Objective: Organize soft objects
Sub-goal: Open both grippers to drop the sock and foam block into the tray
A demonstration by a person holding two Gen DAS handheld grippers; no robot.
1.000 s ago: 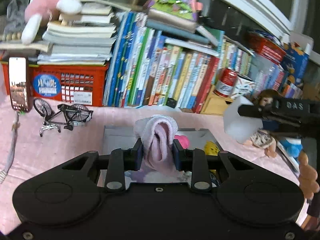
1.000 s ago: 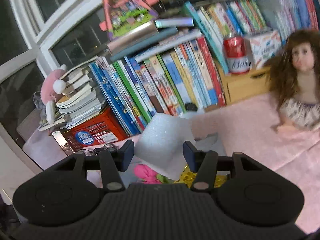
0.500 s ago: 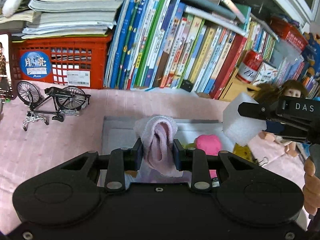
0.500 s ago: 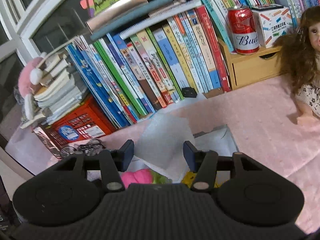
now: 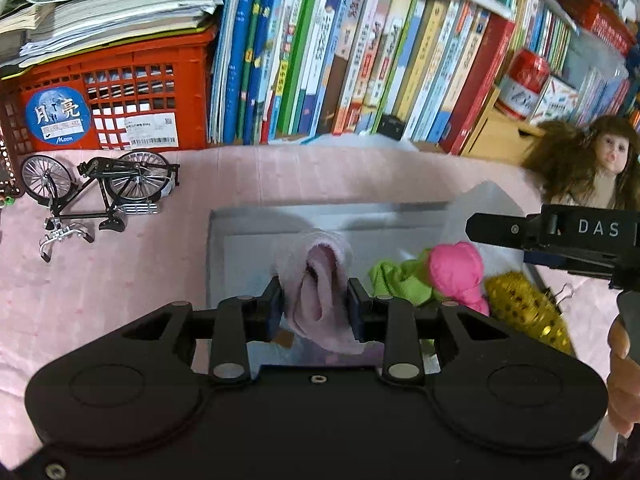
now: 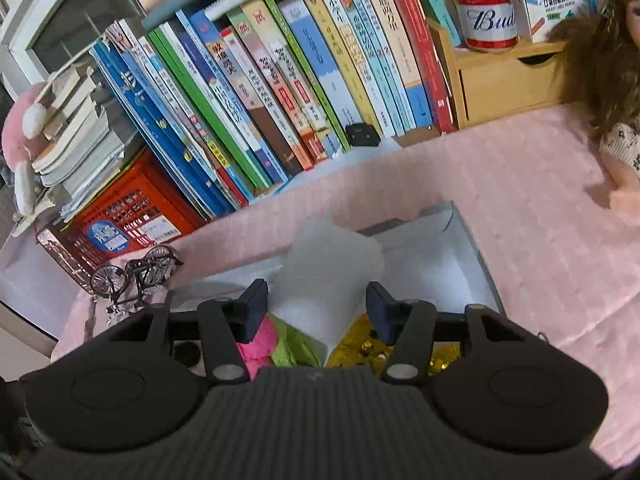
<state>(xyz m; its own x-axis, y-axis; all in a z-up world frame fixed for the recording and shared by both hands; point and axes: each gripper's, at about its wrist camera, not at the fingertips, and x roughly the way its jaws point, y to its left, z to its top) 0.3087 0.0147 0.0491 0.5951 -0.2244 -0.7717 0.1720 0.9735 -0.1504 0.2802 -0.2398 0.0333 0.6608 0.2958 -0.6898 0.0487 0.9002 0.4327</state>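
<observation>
Left gripper (image 5: 316,300) clenched on a pale pink sock (image 5: 318,280), pads pressing its folded sides, held above the left part of a shallow grey tray (image 5: 320,210) on the pink-covered worktop (image 5: 120,272). Right gripper (image 6: 316,306) clamped on a white foam block (image 6: 328,276), both pads against its sides, block held over the same tray (image 6: 472,248), near its right half. Inside tray: bright pink soft toy (image 5: 456,272) lying against a lime green cloth (image 5: 400,278), gold sequined piece (image 5: 524,308) just beside them toward the right wall. In the right wrist view, pink toy (image 6: 256,348), green cloth (image 6: 296,346) and gold piece (image 6: 368,348) visible directly beneath the foam. Model bicycle (image 5: 96,196) upright on worktop, left of tray and apart from it. Red crate (image 5: 104,108) behind the bicycle, stacked papers on top. Row of upright books (image 5: 352,60) along the back. Brown-haired doll (image 5: 588,160) right of tray; red can (image 6: 486,4) on a small wooden drawer unit (image 6: 508,80). Fingers of a hand (image 5: 624,380) at right edge of the left wrist view.
</observation>
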